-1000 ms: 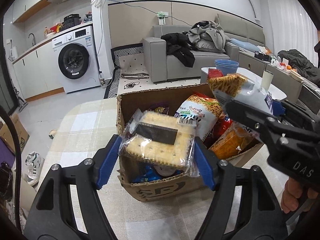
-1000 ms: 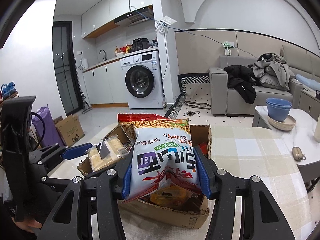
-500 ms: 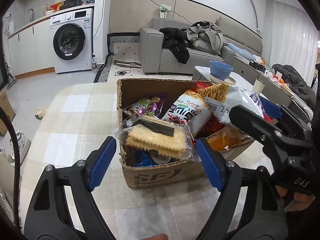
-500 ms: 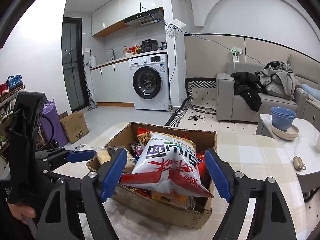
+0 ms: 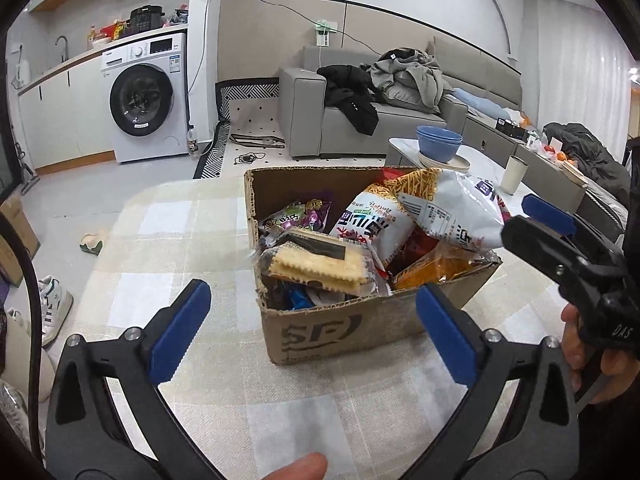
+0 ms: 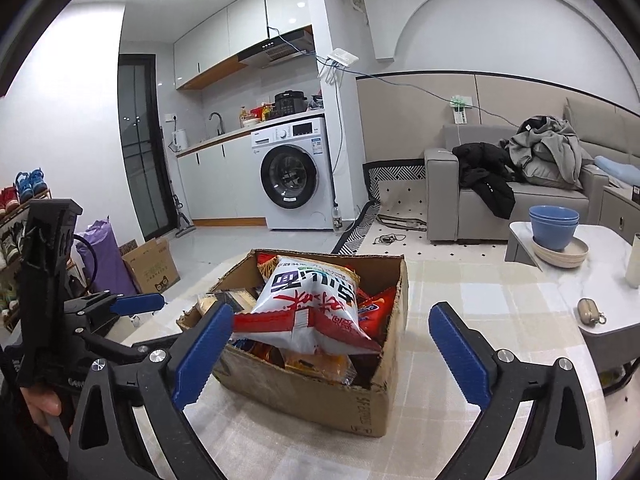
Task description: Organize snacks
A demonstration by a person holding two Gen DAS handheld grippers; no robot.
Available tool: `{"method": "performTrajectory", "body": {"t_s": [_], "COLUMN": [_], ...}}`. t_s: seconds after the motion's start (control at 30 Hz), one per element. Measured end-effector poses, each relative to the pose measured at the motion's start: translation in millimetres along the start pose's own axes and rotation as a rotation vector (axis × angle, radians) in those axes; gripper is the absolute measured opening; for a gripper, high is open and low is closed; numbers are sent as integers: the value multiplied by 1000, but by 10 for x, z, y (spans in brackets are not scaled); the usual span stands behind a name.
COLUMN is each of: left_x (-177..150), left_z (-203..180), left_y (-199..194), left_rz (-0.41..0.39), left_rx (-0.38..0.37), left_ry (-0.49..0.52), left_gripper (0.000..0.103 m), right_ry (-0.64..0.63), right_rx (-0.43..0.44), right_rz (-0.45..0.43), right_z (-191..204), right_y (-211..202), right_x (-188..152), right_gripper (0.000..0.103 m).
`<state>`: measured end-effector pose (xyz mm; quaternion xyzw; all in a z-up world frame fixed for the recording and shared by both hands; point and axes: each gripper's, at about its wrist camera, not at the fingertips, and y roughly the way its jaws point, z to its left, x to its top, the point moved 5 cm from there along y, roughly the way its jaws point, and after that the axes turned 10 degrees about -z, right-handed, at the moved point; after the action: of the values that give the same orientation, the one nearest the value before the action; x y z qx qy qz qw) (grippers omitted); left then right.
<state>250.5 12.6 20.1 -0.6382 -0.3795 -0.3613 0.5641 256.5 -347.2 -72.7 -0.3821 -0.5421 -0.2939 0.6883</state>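
An open cardboard box (image 5: pixel 352 332) (image 6: pixel 316 396) full of snack bags stands on the checked table. A clear pack of crackers (image 5: pixel 320 264) lies on the heap at the box's near left corner. A white and red noodle-snack bag (image 5: pixel 448 208) (image 6: pixel 308 300) rests on top. My left gripper (image 5: pixel 312 300) hangs just in front of the box, jaws opening wide, pads touching nothing. My right gripper (image 6: pixel 330 316) faces the box from the other side, jaws also opening, with the white bag lying beyond its pads and free of them. Each gripper shows in the other's view (image 5: pixel 560 248) (image 6: pixel 120 306).
The checked tablecloth (image 5: pixel 168 240) stretches left of the box. A white side table (image 6: pixel 600 248) carries blue bowls (image 6: pixel 554 226), a cup and a small pouch (image 6: pixel 588 310). A hand (image 5: pixel 592 356) holds the right gripper's handle. Sofa, washing machine and floor boxes lie further off.
The left jaws let go of the cracker pack and the right jaws let go of the white bag; both now lie in the box. Both grippers drew back and widened.
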Motion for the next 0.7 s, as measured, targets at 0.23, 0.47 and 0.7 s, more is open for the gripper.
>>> {"method": "performTrajectory", "body": {"t_s": [0.23,0.47,0.7], "left_x": [-44,-88,-141], "left_z": [30,-6,0], "left_y": [-105,-152,-221], "left_rz": [-4,-3,1], "left_rx": [8,8,21], "left_ry": [0,14,35], "left_gripper": [102,102,102], "right_ry": [54,40,-21], "right_rx": [-92,-106,-51], "right_rz": [-70,47,77], "right_z": [-308,-233,88], "right_y": [-275,85,288], "right_x": [27,-124,-175], "right_gripper": [102,102,102]}}
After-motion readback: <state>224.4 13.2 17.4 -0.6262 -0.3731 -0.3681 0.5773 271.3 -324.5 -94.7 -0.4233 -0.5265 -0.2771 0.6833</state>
